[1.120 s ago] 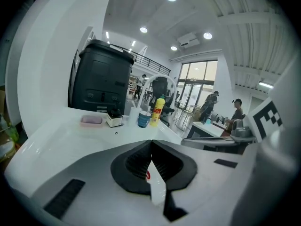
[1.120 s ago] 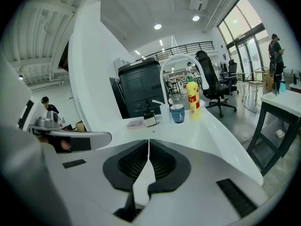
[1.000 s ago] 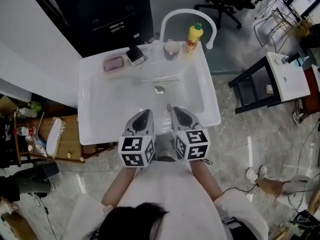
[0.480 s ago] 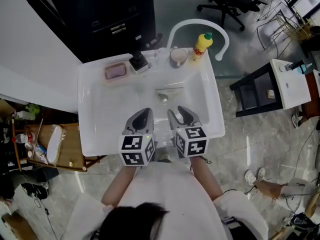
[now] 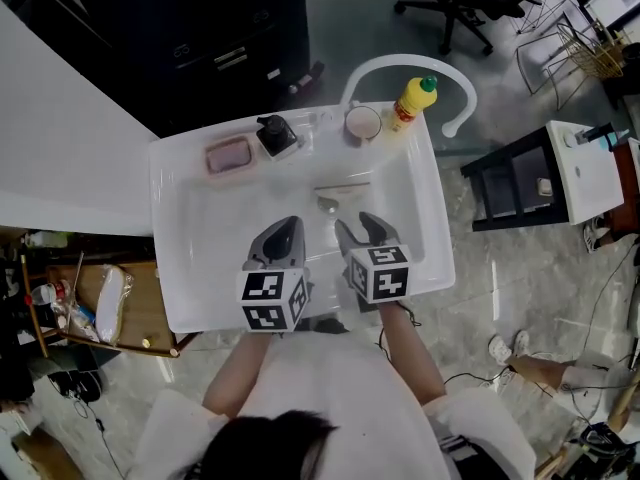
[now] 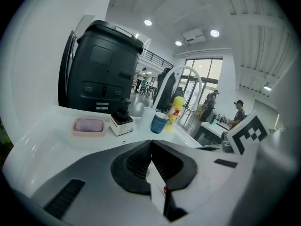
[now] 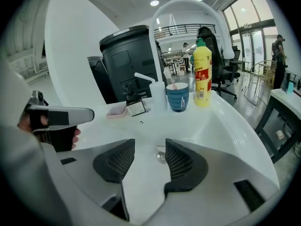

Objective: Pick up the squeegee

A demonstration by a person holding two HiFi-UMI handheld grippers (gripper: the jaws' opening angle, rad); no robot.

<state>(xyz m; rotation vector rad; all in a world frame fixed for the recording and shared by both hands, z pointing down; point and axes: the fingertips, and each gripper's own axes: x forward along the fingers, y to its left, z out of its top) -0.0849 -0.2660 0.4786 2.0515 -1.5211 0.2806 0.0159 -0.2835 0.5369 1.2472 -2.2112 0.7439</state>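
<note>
I cannot make out a squeegee for certain; a thin pale strip [image 5: 341, 186] lies in the white sink's [image 5: 170, 218] basin just behind the drain [image 5: 327, 205]. My left gripper [image 5: 287, 224] hovers over the near part of the basin, and in the left gripper view its jaws [image 6: 150, 142] meet, shut and empty. My right gripper [image 5: 355, 223] is beside it. Its jaws [image 7: 149, 145] have just been opening and stand apart with nothing between them; the drain [image 7: 162, 155] shows through the gap.
On the sink's back rim stand a pink soap dish [image 5: 227, 155], a black dispenser [image 5: 274, 134], a cup [image 5: 362, 122] and a yellow bottle [image 5: 414, 101] under a white arched faucet [image 5: 410, 63]. A black cabinet [image 5: 200, 28] is behind, a wooden side table [image 5: 130, 313] to the left.
Both grippers have moved forward over the basin toward the drain. The right gripper's jaws have gone from shut to open. The left gripper's jaws stay shut.
</note>
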